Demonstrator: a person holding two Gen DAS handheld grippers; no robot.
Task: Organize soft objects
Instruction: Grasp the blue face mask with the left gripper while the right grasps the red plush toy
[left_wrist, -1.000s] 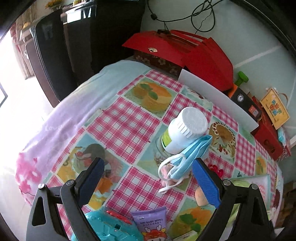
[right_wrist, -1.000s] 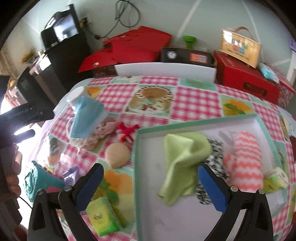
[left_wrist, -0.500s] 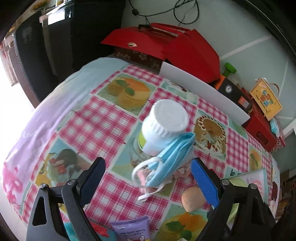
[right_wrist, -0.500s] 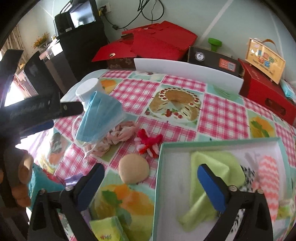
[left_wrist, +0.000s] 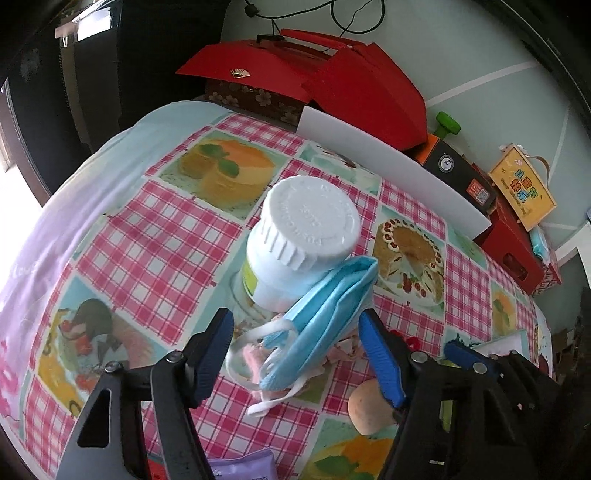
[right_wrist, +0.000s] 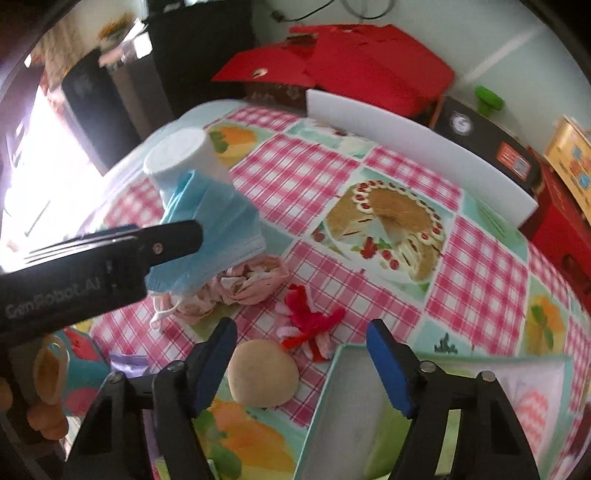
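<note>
Soft objects are only partly sorted. Inside the teal-rimmed tray (right_wrist: 334, 373), at 5 o'clock in the right wrist view, lie a green cloth (right_wrist: 384, 439) and a pink zigzag cloth (right_wrist: 532, 402), so some of the work looks done.

Loose on the bench (left_wrist: 155, 236) are a blue face mask (left_wrist: 325, 314) leaning against a white-capped bottle (left_wrist: 306, 236), a crumpled pink cloth (right_wrist: 243, 280) beneath the mask, a red-and-white fuzzy piece (right_wrist: 310, 325) at 12 o'clock from the tray's corner, and a tan round sponge (right_wrist: 262, 373) just beside the tray.

The left gripper (left_wrist: 295, 358) has the mask between its jaws, which are closing but not yet pressing it. The right gripper (right_wrist: 299, 362) is also closing, its jaws over the sponge and the tray's edge, gripping nothing.

By my reckoning, at least four soft pieces remain to be moved.
</note>
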